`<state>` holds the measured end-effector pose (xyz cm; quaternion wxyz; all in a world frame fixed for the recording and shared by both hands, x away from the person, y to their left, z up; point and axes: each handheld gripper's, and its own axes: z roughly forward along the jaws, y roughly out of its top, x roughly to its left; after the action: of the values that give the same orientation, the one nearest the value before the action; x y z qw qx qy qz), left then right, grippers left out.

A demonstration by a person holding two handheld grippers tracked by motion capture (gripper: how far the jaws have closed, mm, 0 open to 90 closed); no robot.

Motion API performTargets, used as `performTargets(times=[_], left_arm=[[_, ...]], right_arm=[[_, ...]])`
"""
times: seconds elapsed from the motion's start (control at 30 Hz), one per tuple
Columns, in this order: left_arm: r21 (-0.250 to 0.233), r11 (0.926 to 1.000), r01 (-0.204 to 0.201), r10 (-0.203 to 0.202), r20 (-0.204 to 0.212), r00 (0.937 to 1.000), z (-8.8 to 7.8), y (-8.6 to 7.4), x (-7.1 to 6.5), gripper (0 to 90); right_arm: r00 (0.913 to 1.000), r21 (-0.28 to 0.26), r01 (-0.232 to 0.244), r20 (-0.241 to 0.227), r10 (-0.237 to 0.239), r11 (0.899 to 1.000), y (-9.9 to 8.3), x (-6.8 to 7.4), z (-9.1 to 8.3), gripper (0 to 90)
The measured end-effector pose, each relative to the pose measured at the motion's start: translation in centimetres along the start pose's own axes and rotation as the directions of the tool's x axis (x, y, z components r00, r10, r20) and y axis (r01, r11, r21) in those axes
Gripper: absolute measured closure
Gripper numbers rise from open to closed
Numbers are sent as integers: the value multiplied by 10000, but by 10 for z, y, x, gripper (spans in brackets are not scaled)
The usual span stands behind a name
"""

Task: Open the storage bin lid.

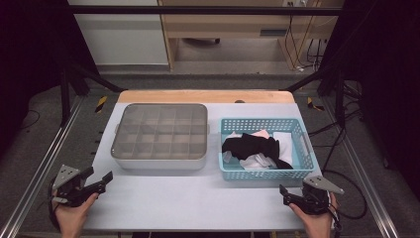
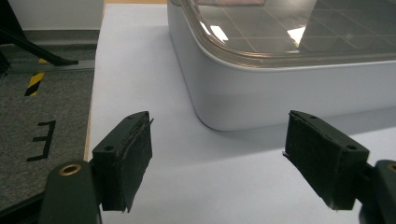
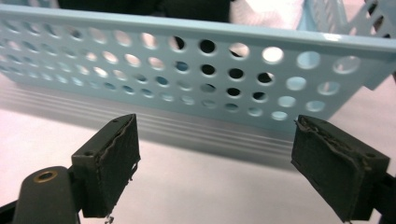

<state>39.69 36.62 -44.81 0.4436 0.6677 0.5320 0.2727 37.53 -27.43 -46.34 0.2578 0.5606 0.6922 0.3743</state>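
Observation:
A pale grey box [image 1: 158,159] with a clear lid [image 1: 159,131] over a grid of compartments stands left of centre on the white table [image 1: 198,198]. To its right a light blue perforated basket [image 1: 262,173] holds black cloth [image 1: 250,145] and white cloth [image 1: 283,140]. My left gripper [image 1: 99,174] is open near the table's front left corner. In the left gripper view it [image 2: 219,128] faces the box's near corner [image 2: 219,107], with nothing between the jaws. My right gripper [image 1: 288,194] is open just in front of the basket's near wall [image 3: 187,60], its jaws [image 3: 217,126] empty.
A wooden strip [image 1: 205,96] runs along the table's far edge. Metal rails [image 1: 44,163] flank both sides above grey floor marked with yellow-black tape [image 1: 101,103]. A black cable [image 1: 346,198] trails from the right gripper. Bare tabletop lies between the two hands.

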Motion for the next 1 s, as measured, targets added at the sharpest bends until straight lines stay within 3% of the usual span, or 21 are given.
performTargets(times=[0.4,0.7,1.0], left_arm=[[-254,9997,-48,50,65,10000,-3,14,2,241],[-462,9989,-102,114,259,9996,-6,27,1,249],[-430,9990,-147,167,456,9988,-3,37,-3,257]], right_arm=[[9996,-116,165,-223,-167,9998,3,14,-10,157],[9975,-768,520,-436,-555,9957,24,27,-21,156],[9949,-986,550,-783,-629,9936,39,38,-24,157]])
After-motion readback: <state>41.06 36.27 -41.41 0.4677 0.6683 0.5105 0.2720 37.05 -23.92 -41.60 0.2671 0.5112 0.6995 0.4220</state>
